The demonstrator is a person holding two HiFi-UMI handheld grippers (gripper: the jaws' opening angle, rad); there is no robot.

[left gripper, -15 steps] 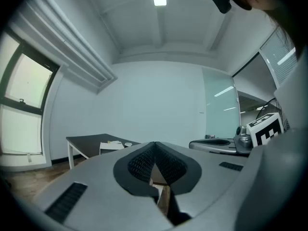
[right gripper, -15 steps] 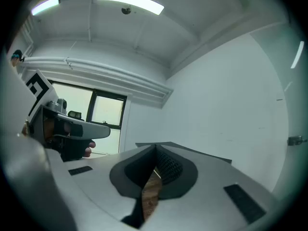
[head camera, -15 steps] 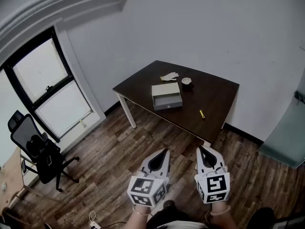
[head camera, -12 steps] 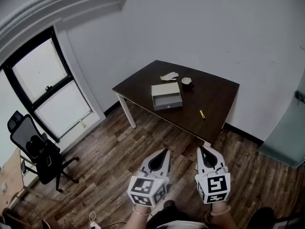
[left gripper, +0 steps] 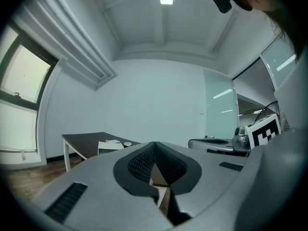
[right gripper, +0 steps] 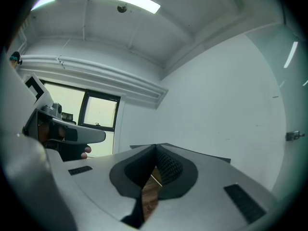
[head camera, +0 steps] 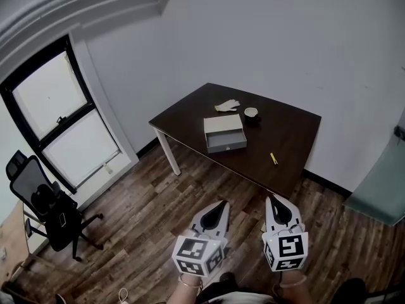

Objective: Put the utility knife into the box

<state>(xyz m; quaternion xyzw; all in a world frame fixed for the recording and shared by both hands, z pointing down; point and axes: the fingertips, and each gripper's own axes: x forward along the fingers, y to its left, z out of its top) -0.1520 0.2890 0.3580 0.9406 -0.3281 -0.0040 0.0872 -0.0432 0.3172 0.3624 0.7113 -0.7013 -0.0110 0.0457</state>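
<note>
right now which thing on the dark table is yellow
The slim utility knife by the front edge; the open box is grey, the glove and round item pale.

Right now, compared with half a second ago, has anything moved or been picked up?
Only the head view shifted a little; nothing was taken or released. The left gripper and right gripper stay shut and empty; utility knife and box unmoved on the table.
</note>
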